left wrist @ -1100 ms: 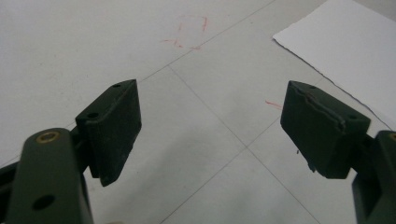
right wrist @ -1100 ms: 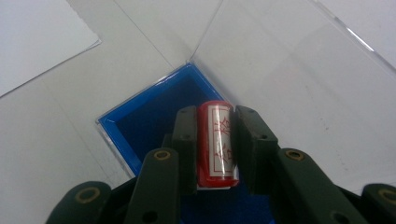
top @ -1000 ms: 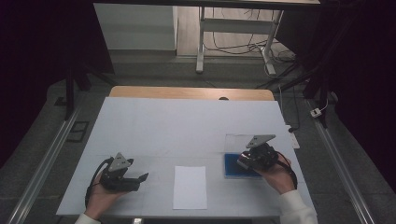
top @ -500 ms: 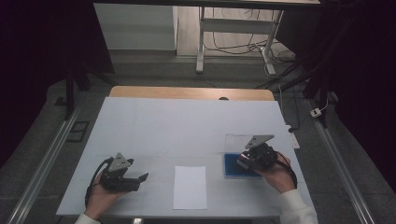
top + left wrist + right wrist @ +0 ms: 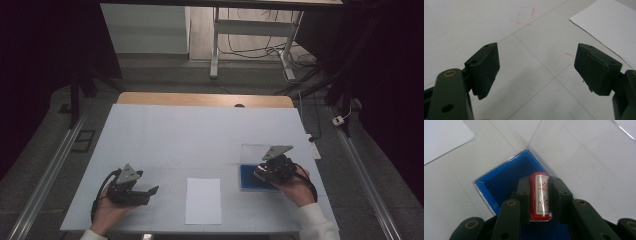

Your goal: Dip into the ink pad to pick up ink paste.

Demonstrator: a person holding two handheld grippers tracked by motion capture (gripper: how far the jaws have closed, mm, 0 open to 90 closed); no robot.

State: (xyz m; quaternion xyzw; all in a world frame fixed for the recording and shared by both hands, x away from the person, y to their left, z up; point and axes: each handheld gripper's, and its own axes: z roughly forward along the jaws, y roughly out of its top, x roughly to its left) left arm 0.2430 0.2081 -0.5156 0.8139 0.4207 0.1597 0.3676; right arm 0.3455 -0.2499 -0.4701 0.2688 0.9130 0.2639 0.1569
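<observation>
My right gripper (image 5: 539, 197) clamps the red stamp (image 5: 540, 195), centre frame, over the blue ink pad (image 5: 499, 182). My left gripper (image 5: 536, 71) stands released on bare table. Pickup appears done; stamping the paper sheet (image 5: 203, 200) seemingly remains.
</observation>
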